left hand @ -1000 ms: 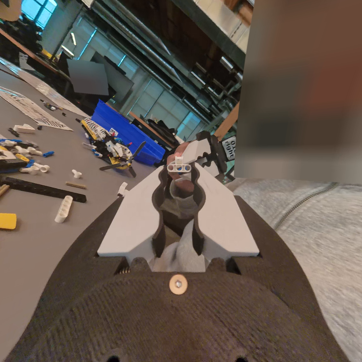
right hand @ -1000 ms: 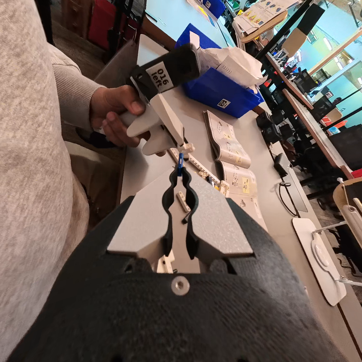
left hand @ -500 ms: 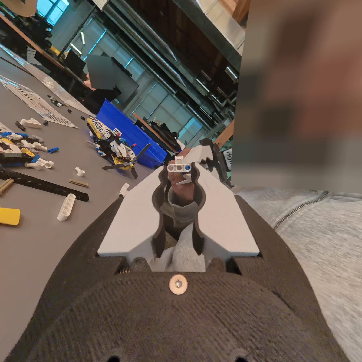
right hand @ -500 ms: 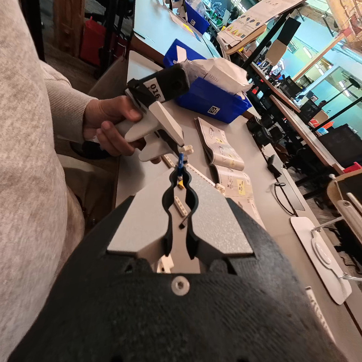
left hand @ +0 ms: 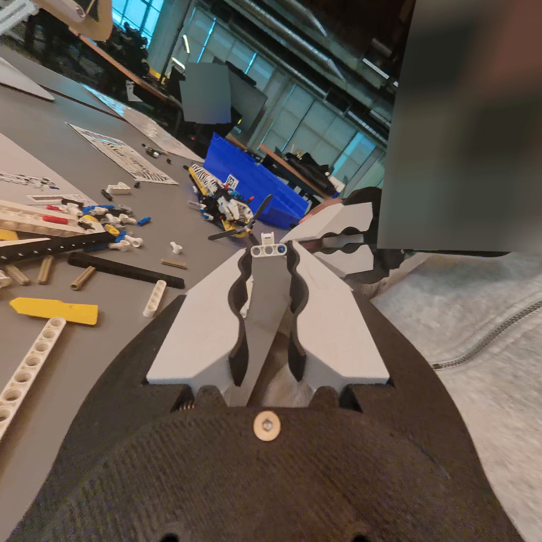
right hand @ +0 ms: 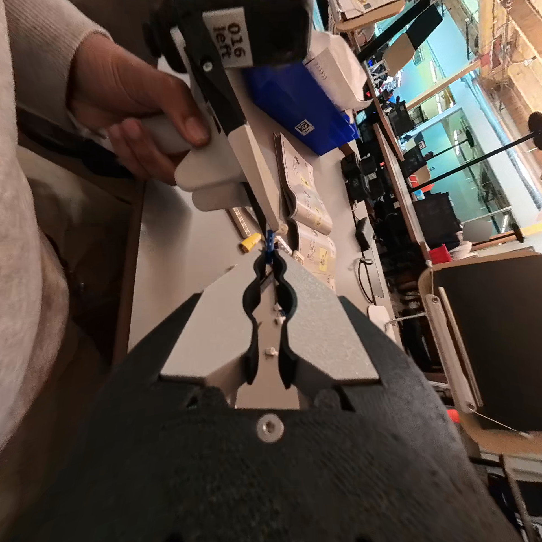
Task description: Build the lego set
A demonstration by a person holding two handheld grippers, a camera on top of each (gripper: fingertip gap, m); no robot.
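The left wrist view was taken low over the grey tabletop [left hand: 88, 140], aimed along its own white-fingered left gripper [left hand: 268, 251] towards a blue plastic bin [left hand: 255, 187]. The right wrist view was tilted steeply, aimed along the right gripper [right hand: 269, 254] at close range. The tabletop [right hand: 181, 264], bin [right hand: 293, 99] and opposing grippers were shared.

Grey table [left hand: 73, 140]; loose lego pieces [left hand: 96, 217]; blue bin [left hand: 252, 187]
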